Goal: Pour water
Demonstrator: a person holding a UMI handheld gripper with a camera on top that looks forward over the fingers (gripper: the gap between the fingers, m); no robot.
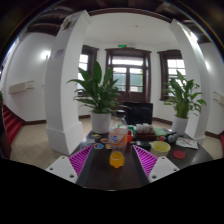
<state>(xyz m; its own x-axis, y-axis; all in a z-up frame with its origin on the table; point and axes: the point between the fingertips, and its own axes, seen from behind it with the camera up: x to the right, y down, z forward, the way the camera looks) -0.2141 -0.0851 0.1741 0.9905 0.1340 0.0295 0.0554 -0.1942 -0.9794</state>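
Hand-held gripper (114, 166) is spread wide, empty; an orange cup (117, 158) sits between its fingers on the table (100, 172), bottle (118, 135) at 12 o'clock. Advancing carelessly risks toppling the cup.

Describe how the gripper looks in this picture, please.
The gripper shows two fingers at the bottom of the view. Each finger bears a magenta pad with a dark crisscross pattern on its inner face and a pale outer edge. No cables, markings or sleeve are visible.
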